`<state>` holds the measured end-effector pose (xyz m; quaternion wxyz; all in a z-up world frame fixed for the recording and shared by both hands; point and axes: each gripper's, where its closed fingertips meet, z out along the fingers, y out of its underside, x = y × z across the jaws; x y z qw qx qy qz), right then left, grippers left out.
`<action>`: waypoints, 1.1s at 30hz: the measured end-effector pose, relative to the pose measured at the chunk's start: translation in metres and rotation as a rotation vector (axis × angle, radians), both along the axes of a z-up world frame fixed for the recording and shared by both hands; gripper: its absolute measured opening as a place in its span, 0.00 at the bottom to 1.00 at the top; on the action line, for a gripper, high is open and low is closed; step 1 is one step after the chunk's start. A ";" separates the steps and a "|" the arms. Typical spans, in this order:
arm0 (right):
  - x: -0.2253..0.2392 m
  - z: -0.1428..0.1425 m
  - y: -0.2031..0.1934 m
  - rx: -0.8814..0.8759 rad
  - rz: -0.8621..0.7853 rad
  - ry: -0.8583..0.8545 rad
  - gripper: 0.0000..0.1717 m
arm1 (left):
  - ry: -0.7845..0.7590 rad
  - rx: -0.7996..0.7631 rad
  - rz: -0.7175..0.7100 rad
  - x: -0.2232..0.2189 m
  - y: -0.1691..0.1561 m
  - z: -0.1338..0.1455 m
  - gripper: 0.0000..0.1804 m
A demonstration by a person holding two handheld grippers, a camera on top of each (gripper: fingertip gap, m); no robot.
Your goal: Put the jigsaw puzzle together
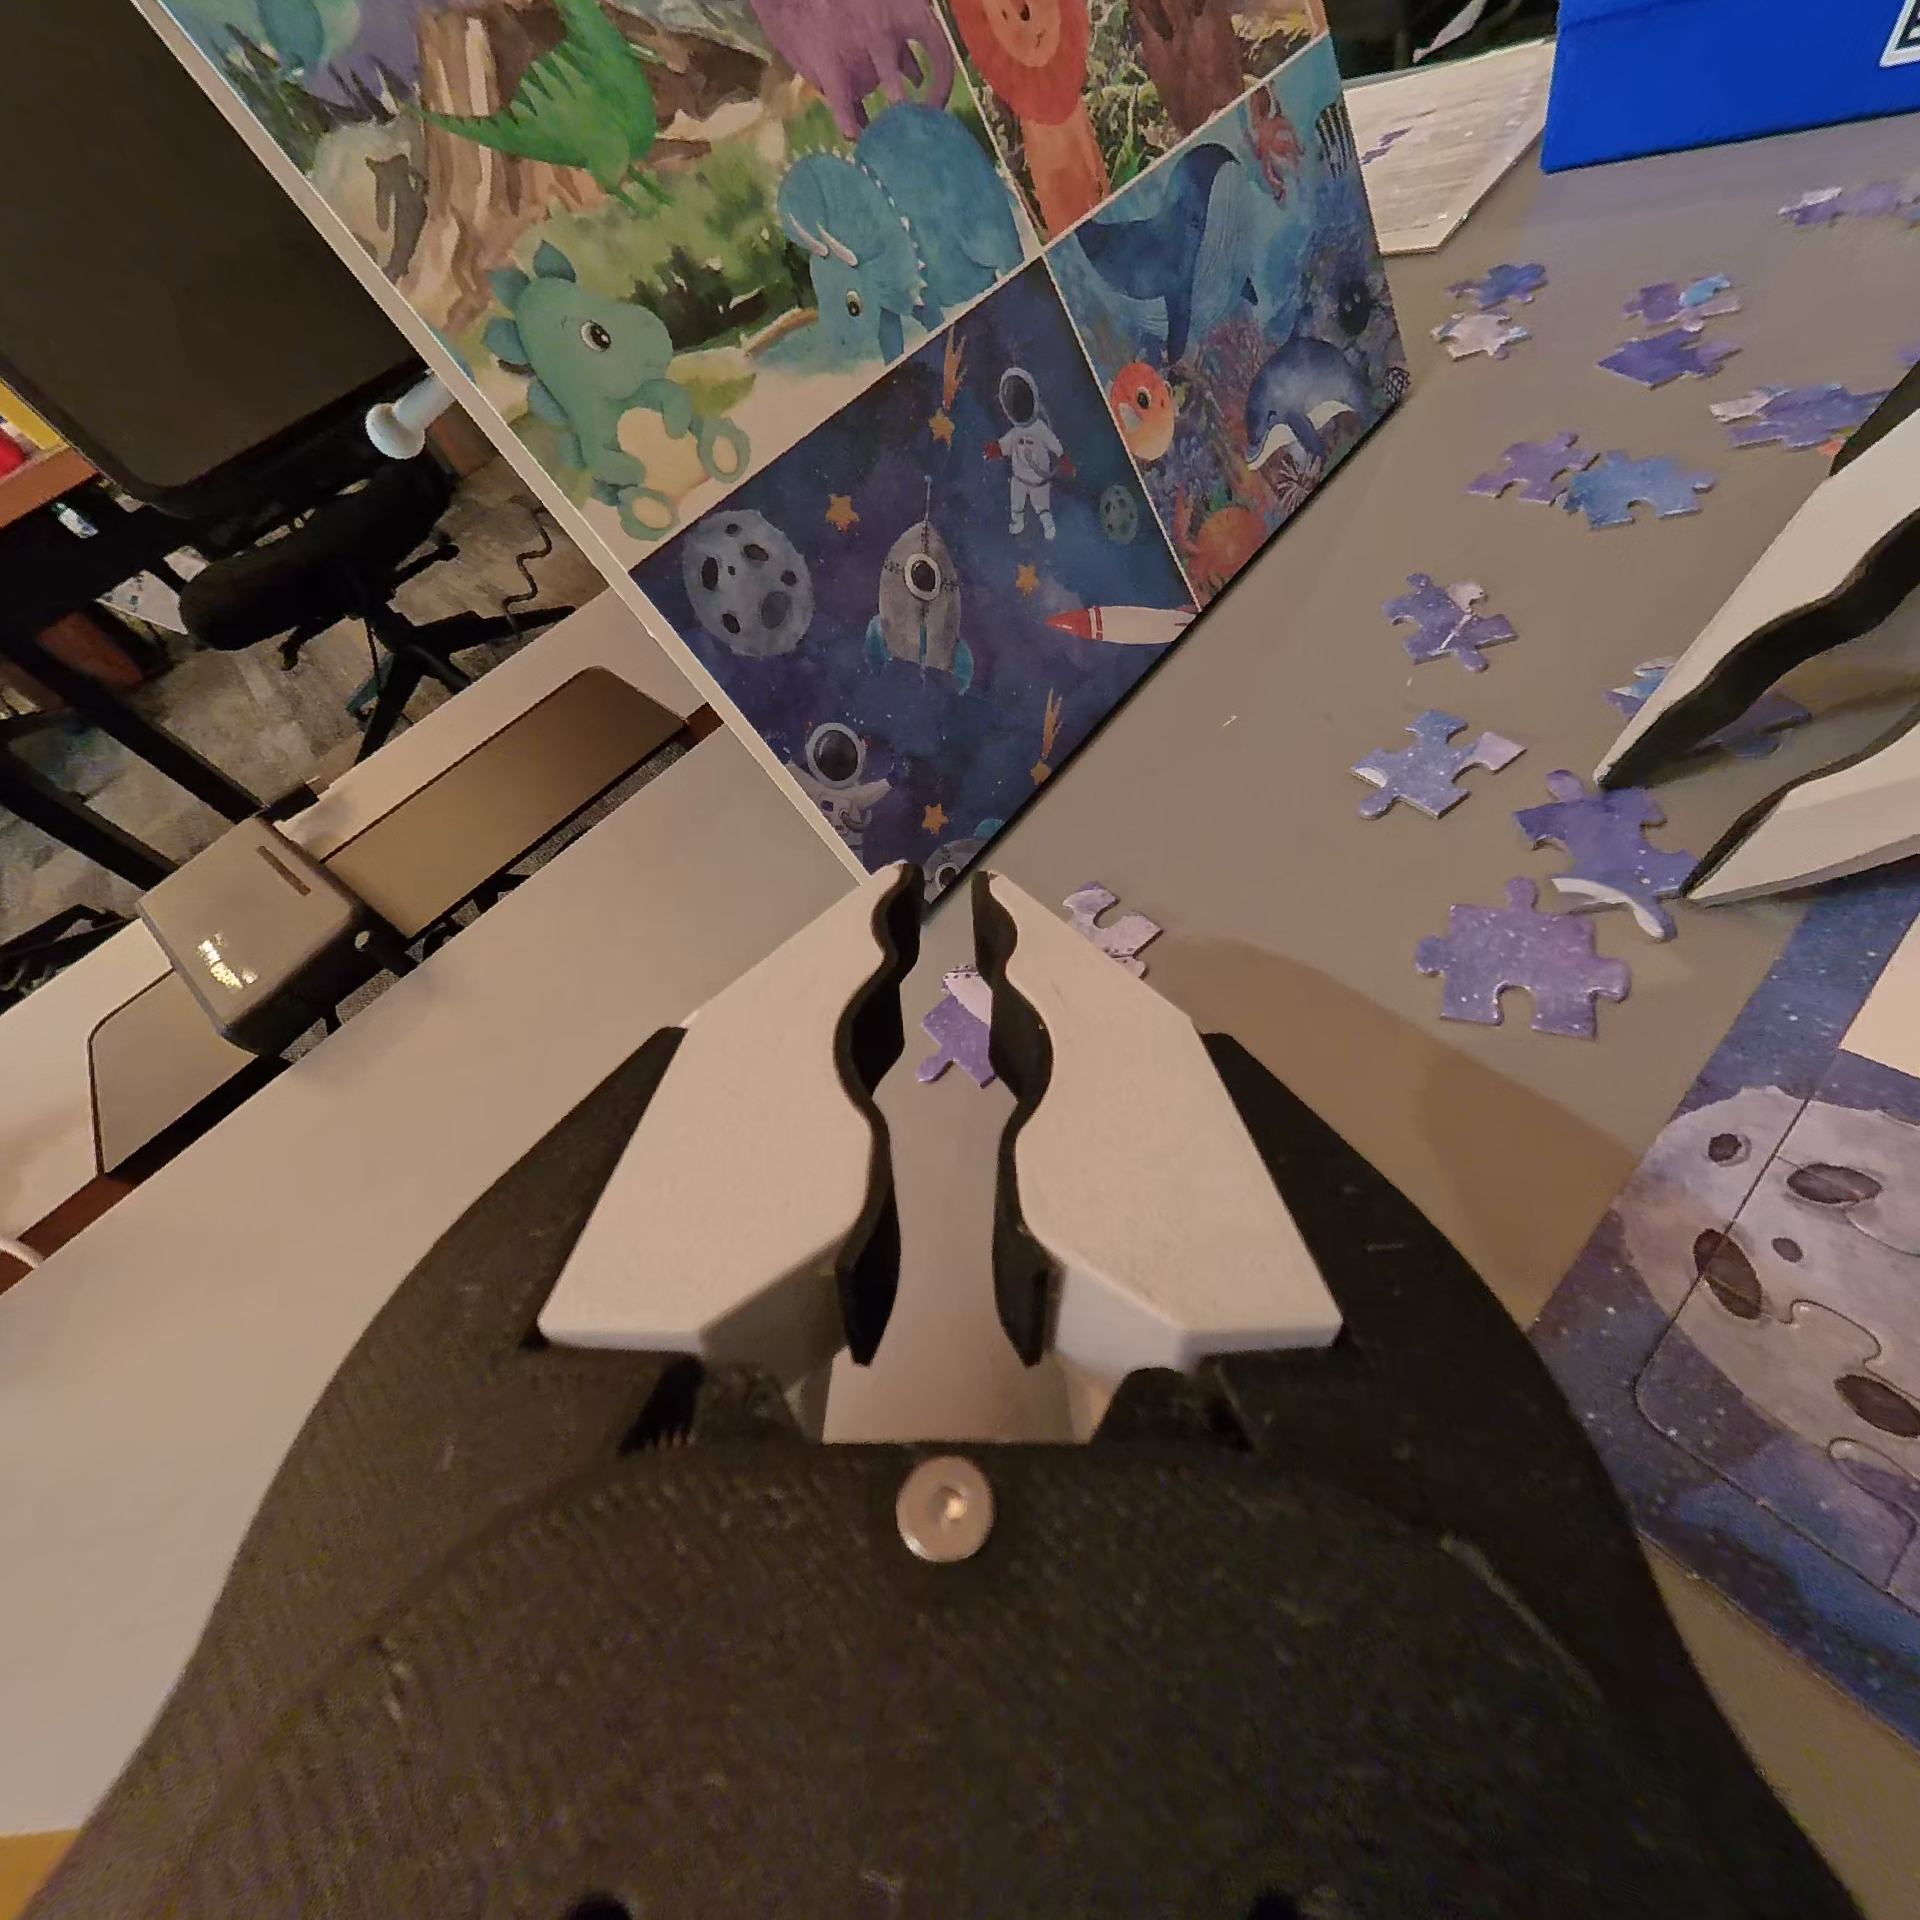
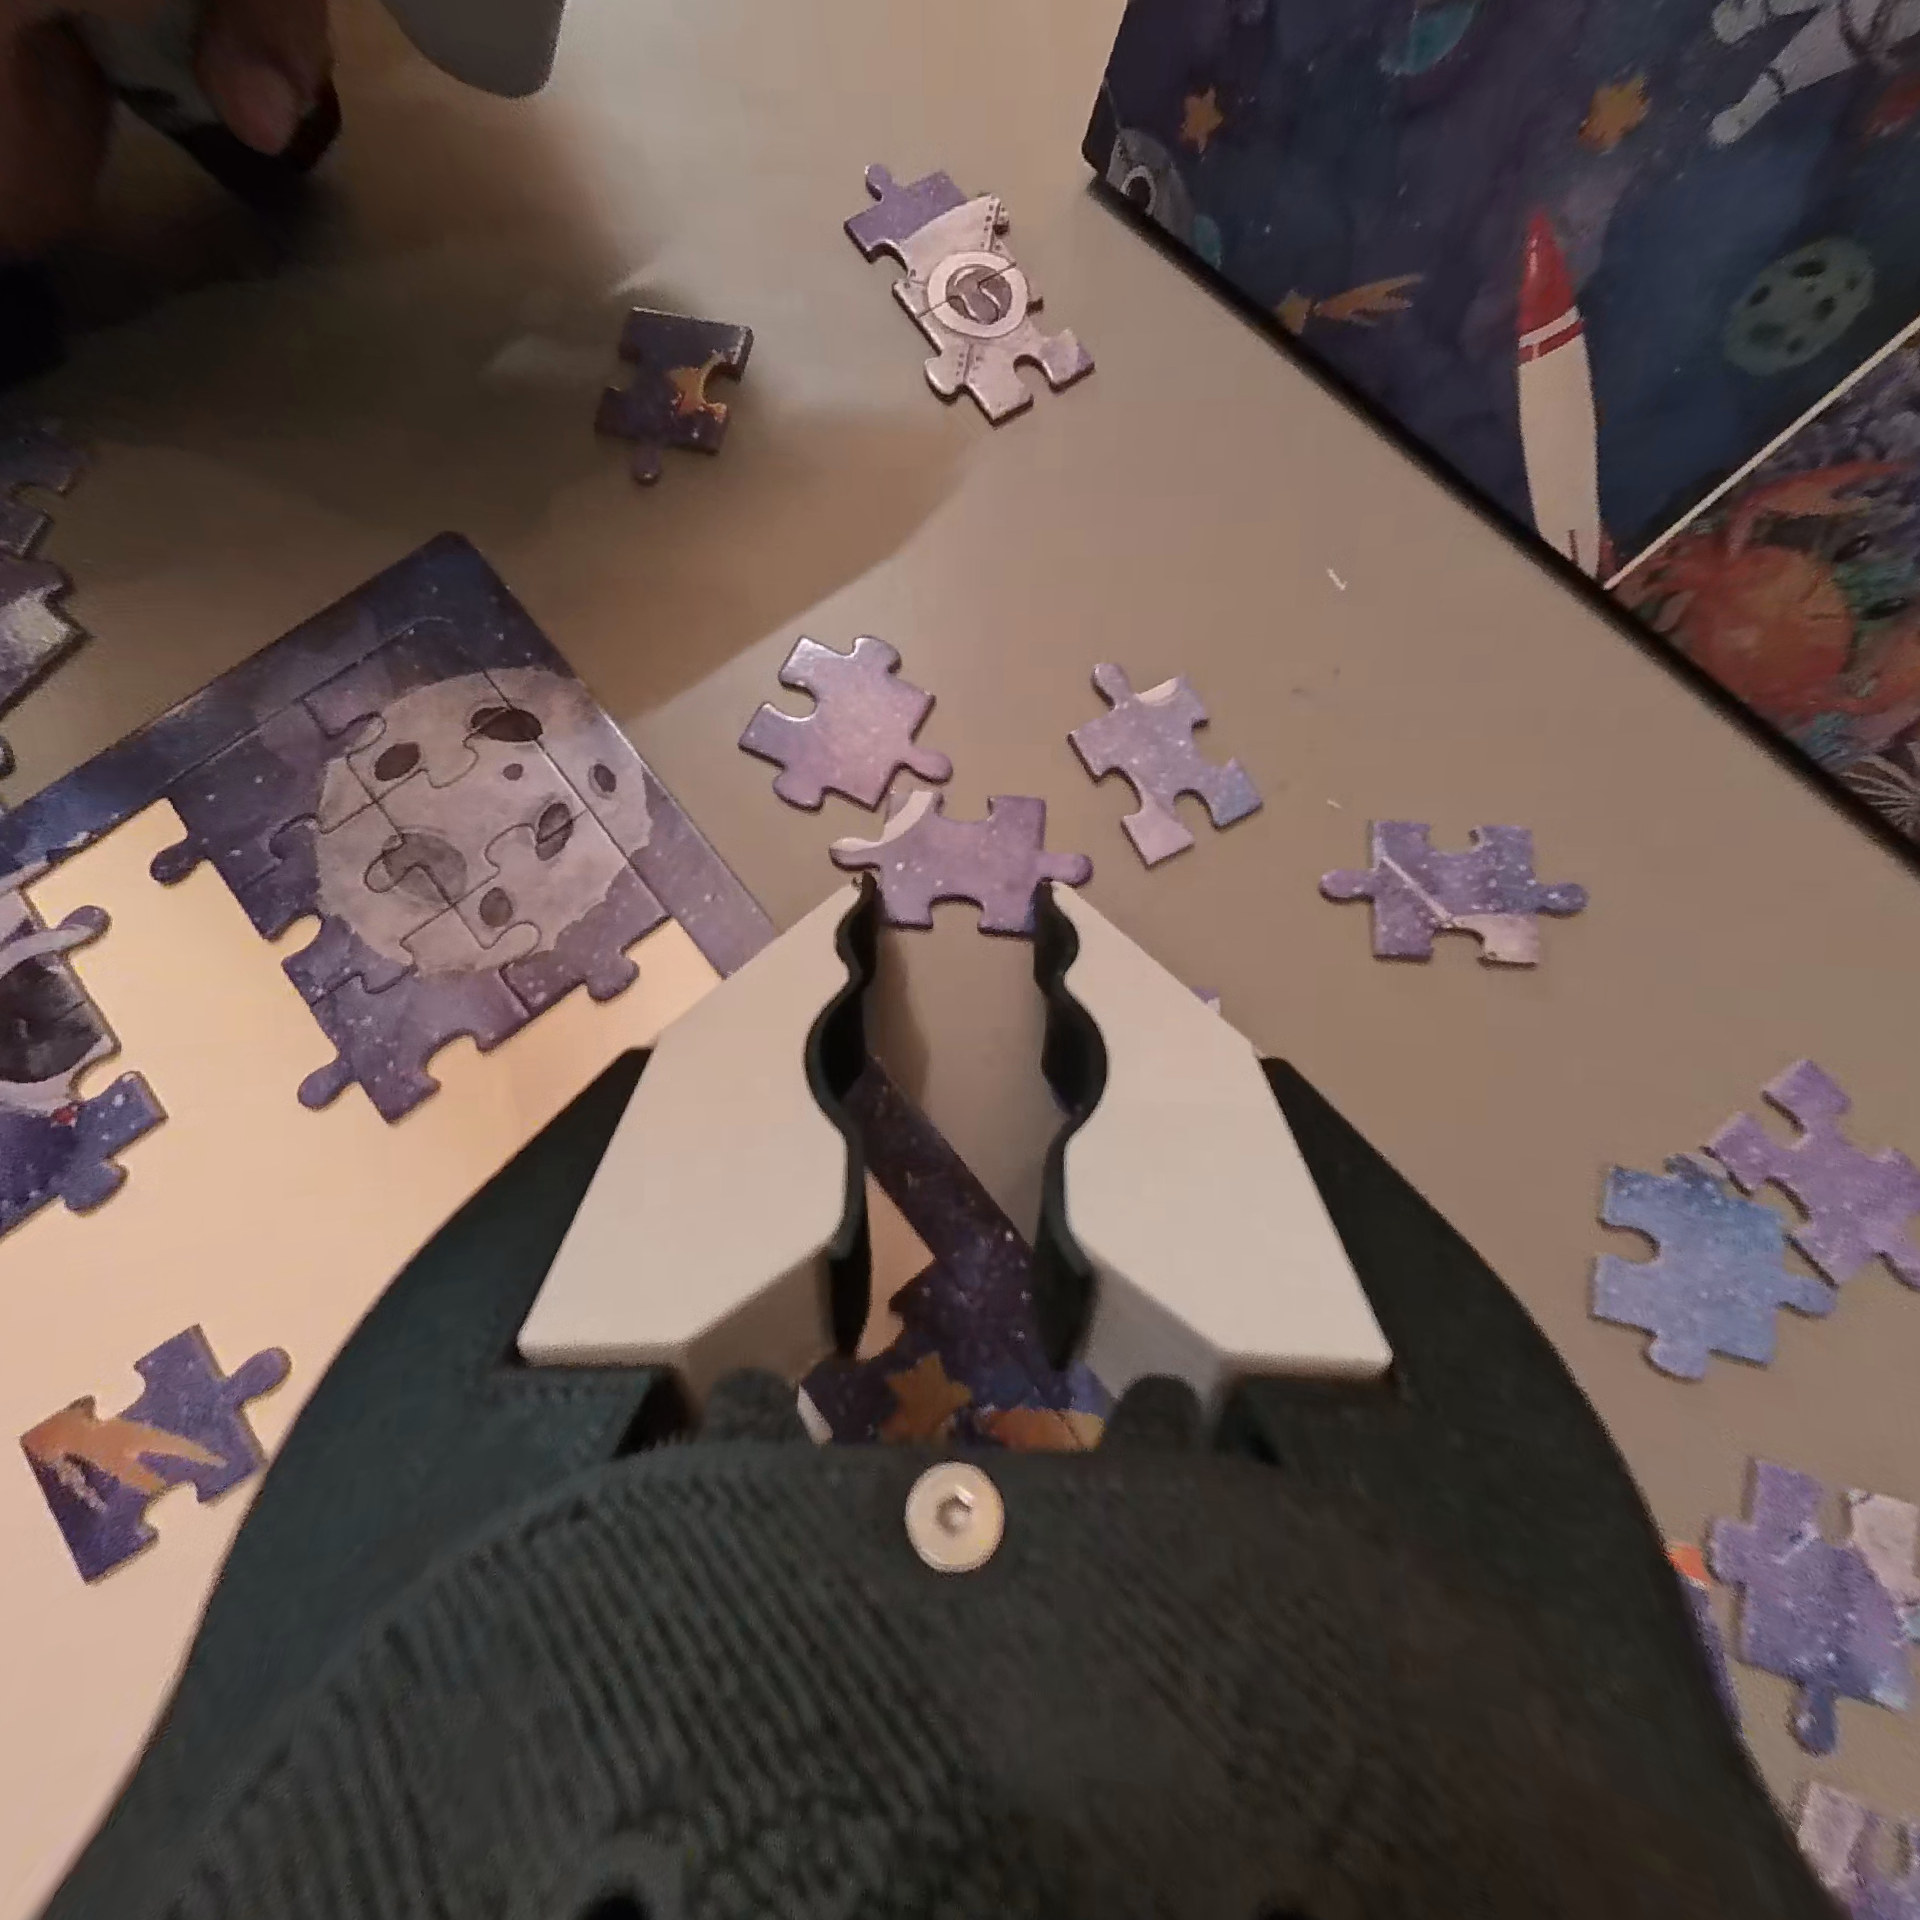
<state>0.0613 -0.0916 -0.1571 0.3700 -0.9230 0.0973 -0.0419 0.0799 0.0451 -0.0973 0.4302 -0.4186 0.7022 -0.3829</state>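
- My right fingers [image 2: 748, 1091] are bracketing a flat purple star-speckled cardboard jigsaw piece with a white crescent at one corner [image 2: 961, 862]. The tips are sitting at its near edges. I cannot tell whether they are pressing yet.
- My left fingers [image 1: 1101, 1091] are standing almost together with a slim gap and nothing between them. They are hovering over a pale purple piece [image 1: 961, 1023] on the grey counter [image 2: 1039, 582].
- Risk, as I judge it: my tips are meeting only the near lobes. A squeeze there could pivot the piece or pop it flat along the counter into the plain purple piece [image 2: 847, 732] just beyond it.
- The piece is lying face up beside the partly assembled moon puzzle [image 2: 436, 831]. Its long axis is running crosswise to my fingers, with its notch facing me.
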 end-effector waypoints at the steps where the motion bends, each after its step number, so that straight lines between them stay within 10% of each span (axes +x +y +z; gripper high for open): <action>1: 0.000 0.001 0.000 0.001 0.004 -0.007 0.17 | 0.000 0.000 0.000 0.000 0.000 0.000 0.04; 18: -0.119 0.043 0.018 0.222 0.620 -0.001 0.16 | 0.005 0.015 -0.009 0.000 -0.002 -0.001 0.05; 33: -0.134 0.018 0.002 0.085 0.706 0.010 0.16 | 0.011 0.033 -0.015 0.000 -0.004 -0.003 0.05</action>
